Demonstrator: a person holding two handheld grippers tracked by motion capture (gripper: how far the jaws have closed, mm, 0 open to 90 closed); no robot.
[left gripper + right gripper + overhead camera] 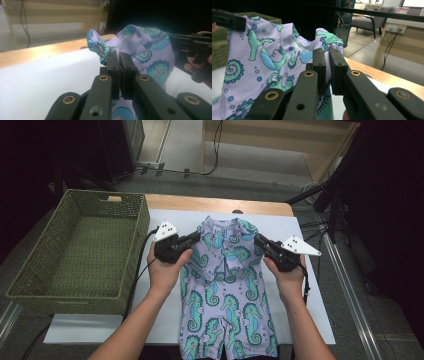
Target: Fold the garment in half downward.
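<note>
Right now both grippers pinch the seahorse-print romper (225, 285) at its top end, lifted off the white mat (100, 325) nr the table's far edge. Left gripper (192, 241) jaws clamped tight on the fabric's left shoulder; right gripper (260, 241) jaws narrow, cloth nipped between them at the right shoulder. Romper legs lie flat toward the near edge. Green wicker basket (30, 285) sits at the table's left side, apart from the romper.
</note>
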